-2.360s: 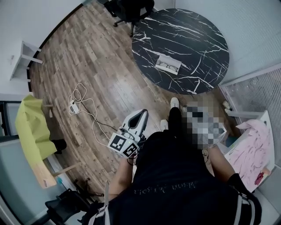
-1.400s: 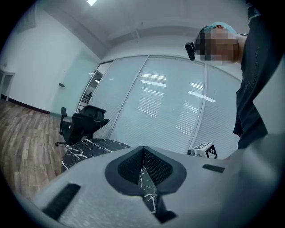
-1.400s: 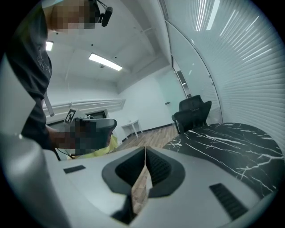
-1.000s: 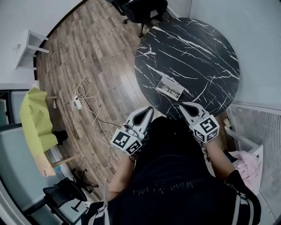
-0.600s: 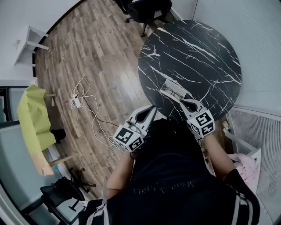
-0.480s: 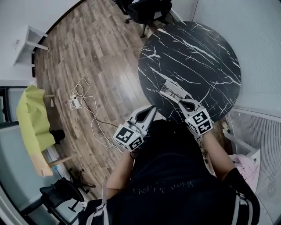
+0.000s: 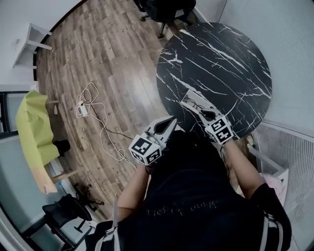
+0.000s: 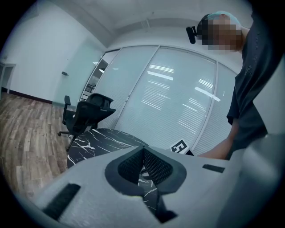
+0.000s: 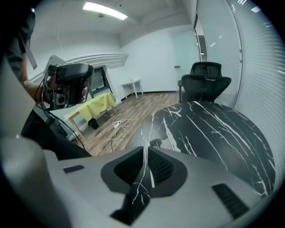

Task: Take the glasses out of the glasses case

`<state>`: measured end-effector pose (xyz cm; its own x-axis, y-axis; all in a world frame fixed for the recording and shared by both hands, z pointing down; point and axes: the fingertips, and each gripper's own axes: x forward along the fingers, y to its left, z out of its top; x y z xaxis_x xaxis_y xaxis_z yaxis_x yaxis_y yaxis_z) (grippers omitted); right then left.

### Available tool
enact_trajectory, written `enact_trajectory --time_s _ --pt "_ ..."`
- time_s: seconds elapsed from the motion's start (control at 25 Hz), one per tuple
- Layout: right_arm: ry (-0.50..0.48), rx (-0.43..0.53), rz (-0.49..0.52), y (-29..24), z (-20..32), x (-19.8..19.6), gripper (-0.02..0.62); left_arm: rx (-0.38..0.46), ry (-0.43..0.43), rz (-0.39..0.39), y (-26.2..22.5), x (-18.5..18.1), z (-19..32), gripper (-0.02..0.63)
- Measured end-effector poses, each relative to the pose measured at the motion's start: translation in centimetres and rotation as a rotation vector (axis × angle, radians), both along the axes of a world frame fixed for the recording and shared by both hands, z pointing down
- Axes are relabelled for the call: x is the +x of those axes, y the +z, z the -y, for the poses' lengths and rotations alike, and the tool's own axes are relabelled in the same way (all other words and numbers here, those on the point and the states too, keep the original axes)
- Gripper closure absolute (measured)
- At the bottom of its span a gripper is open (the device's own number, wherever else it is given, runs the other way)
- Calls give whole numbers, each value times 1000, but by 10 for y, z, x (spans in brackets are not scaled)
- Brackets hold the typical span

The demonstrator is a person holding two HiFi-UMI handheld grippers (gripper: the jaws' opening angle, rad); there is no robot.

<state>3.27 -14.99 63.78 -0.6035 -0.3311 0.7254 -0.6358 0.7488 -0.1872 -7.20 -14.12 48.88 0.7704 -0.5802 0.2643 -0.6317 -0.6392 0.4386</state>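
Note:
An open grey glasses case [image 7: 193,103] holding dark-framed glasses lies near the front edge of the round black marble table [image 7: 221,59]. My right gripper [image 7: 202,112] hovers just short of the case with its jaws together and nothing held. In the right gripper view, the right gripper [image 9: 145,149] points over the table, and a small dark shape, probably the case [image 9: 156,142], sits just beyond the tips. My left gripper [image 7: 171,119] is off the table's edge, left of the case, shut and empty. In its own view the left gripper [image 8: 142,150] has its pads touching.
A black office chair [image 7: 162,10] stands behind the table. A white cable and plug strip [image 7: 83,105] lie on the wood floor to the left. A yellow-green covered table [image 7: 32,132] is at far left. A white grille [image 7: 289,147] stands to the right.
The person has walked up to the table. The right gripper came into view and moved up to the case. The left gripper rose toward the table's edge.

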Motion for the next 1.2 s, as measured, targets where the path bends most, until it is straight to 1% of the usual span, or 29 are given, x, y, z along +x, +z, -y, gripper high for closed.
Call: enact_trajectory --time_s 0.44,0.8,0.92,1.2 --pt "-61 -86 -99 46 10 -2 561 -68 32 81 47 -3 5 588" --pt "-84 -130 -147 73 15 -6 561 -99 21 85 59 -7 10 588" --pt "-105 -131 -164 78 18 -11 561 -107 21 88 60 -9 9 588" --pt "-157 -125 -248 96 22 -10 561 -122 9 125 71 -15 15 588"
